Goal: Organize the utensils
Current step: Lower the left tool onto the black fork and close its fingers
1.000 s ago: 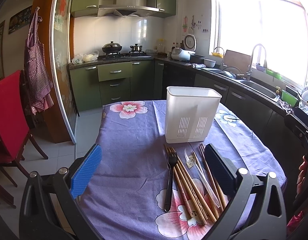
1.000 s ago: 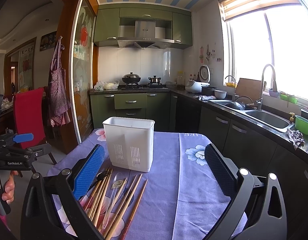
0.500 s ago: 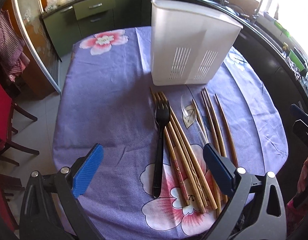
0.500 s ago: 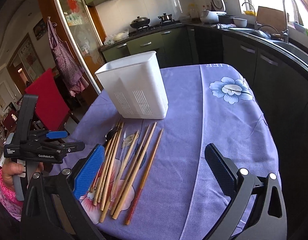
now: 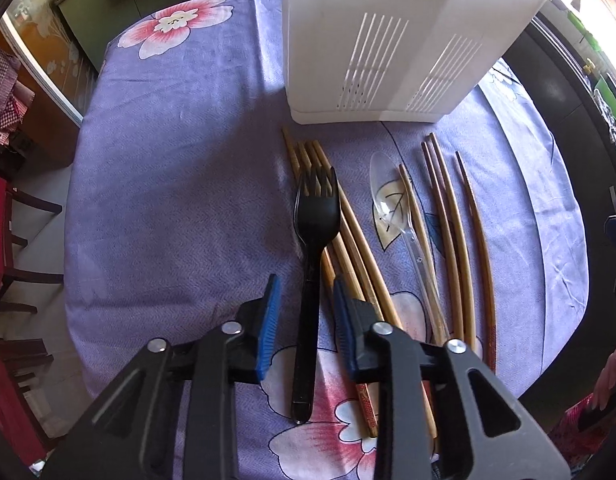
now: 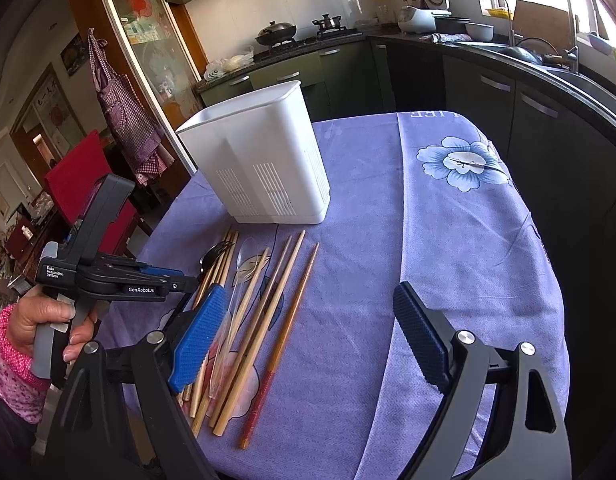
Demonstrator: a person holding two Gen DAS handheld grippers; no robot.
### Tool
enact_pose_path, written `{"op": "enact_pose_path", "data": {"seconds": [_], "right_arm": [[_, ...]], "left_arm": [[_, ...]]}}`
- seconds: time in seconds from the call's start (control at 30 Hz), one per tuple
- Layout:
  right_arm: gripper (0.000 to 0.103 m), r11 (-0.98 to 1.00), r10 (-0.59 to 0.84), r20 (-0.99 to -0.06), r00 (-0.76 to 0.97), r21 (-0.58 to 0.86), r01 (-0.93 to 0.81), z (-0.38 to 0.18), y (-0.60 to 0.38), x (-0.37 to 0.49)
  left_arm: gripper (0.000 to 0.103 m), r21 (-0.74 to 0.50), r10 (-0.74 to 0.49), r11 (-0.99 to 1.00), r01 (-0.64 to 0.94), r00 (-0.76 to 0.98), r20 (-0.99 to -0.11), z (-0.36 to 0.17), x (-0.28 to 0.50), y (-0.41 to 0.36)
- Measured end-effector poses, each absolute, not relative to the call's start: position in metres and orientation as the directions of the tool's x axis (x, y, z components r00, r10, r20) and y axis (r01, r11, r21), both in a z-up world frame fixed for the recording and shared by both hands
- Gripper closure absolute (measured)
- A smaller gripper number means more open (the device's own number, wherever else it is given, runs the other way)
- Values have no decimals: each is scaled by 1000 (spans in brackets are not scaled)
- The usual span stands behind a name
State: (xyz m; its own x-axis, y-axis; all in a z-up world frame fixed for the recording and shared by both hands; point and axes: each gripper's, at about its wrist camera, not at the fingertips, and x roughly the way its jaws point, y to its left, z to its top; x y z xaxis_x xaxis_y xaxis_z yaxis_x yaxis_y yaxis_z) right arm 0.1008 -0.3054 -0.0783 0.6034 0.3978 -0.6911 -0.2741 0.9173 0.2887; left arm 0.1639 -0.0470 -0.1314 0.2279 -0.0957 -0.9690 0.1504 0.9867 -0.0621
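Chopsticks [image 5: 443,236] and clear spoon [image 5: 391,208] beside black fork [image 5: 313,248], left hand-held gripper [image 5: 306,308] narrowing astride it, untouched; right hand-held gripper [image 6: 304,332] apart.

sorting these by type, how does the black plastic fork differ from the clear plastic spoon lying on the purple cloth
The black plastic fork is opaque; the clear plastic spoon is see-through, with the cloth's leaf print showing through its bowl.
The fork ends in tines, the spoon in a rounded bowl.
The fork's head lies over wooden chopsticks and its handle runs between the left gripper's narrowed jaws, which have just been closing; the spoon lies clear of that gripper.
Both point toward the white slotted holder.
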Motion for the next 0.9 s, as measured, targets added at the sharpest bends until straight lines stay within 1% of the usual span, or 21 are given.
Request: {"op": "enact_pose_path", "data": {"seconds": [0.03,0.17,0.33,0.6,0.9], "right_arm": [[18,917,399,-691,603,288,-276,-78,-304,100],[18,913,406,-689,600,288,-288,-76,-298,99],[18,914,404,-697,593,273,-301,-76,-291,101],[18,912,407,-700,587,269,-311,-78,-287,103],[18,911,408,-702,583,270,-313,-80,-287,103]], "left_arm": [[88,-56,-90,986,155,225,-970,-132,165,-48],[96,-16,-55,985,169,234,-971,-134,166,-49],[96,-4,-46,982,190,220,-974,-137,169,-49],[96,-37,-82,978,206,213,-974,-130,167,-51],[96,12,-36,974,227,205,-978,-132,165,-64]]}}
